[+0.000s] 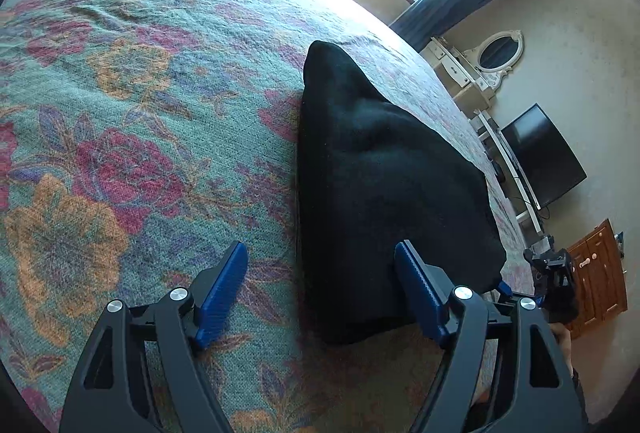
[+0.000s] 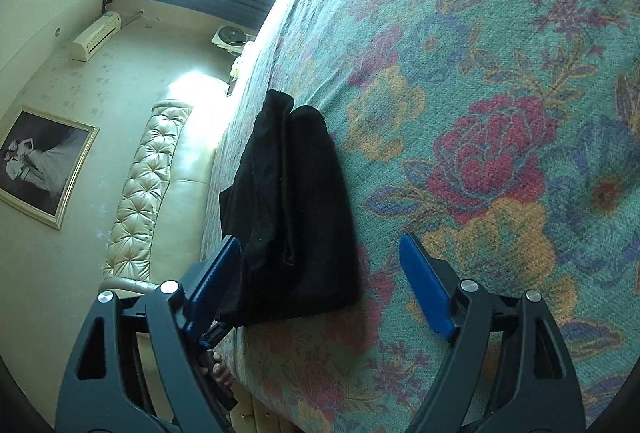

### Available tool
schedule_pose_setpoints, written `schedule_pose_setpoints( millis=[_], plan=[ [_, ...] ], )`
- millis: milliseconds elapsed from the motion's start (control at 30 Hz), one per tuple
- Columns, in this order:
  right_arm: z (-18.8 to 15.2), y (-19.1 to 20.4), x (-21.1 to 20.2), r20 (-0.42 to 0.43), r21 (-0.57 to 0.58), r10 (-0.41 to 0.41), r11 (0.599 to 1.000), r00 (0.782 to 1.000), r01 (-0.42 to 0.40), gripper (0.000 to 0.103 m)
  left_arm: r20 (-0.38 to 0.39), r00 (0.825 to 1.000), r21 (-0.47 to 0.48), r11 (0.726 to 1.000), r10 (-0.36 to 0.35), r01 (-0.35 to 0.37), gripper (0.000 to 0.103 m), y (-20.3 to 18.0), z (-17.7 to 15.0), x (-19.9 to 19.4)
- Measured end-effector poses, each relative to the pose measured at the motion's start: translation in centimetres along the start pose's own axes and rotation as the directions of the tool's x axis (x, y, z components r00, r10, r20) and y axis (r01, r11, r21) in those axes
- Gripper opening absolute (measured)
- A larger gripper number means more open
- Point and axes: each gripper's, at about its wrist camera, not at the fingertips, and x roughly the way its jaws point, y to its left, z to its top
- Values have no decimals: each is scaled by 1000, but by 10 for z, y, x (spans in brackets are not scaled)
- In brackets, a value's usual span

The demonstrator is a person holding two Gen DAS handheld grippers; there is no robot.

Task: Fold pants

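Fuzzy black folded pants [image 1: 384,169] lay on the woolly floral bedspread [image 1: 120,113]; left gripper [image 1: 320,289] and right gripper [image 2: 320,285] gaped wide at six o'clock, gripping nothing.

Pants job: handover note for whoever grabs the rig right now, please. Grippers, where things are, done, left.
Left gripper: open, nothing held; its right finger is in front of the near end of the pants.
Right gripper: open, nothing held; the near end of the pants lies between its fingers, pads not pressing.
Pants: black, folded into a compact bundle on the floral bedspread, near the bed's edge.
Done: the pants look folded over and both grippers have let go.
Left: probably only a check; layers at the far end look slightly uneven, so square them up if a neater fold is wanted.
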Motion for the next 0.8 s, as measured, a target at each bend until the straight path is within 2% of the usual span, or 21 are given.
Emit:
schedule_pose_setpoints(
  millis=[67,200,333,467,667,767,800],
  plan=[
    [-2,1,1,-6,-10,-12,1000,1000,12,82,4,1000,-28,999,-16,16,75,2,-4,-3],
    [-4,12,19,-37,-38,-12,999,999,11,90,12,999,-64,997,-33,34,75,4,-7,-5],
    [-11,25,44,-74,-72,-32,997,997,27,91,19,999,-83,996,-37,39,76,1,-11,-6],
    [-18,39,56,-71,-155,-109,983,991,97,91,23,999,-75,997,-29,30,77,-4,-15,-8],
    [-19,34,53,-80,-142,-69,988,994,57,90,34,999,-52,998,-21,22,81,-4,-17,-6],
    [-19,35,54,-74,-158,-82,985,994,70,90,40,999,-40,999,-32,33,84,-3,-16,-3],
    [-20,36,54,-71,-178,-99,980,993,85,84,43,999,-35,999,-33,34,85,-4,-15,-2]
  ],
)
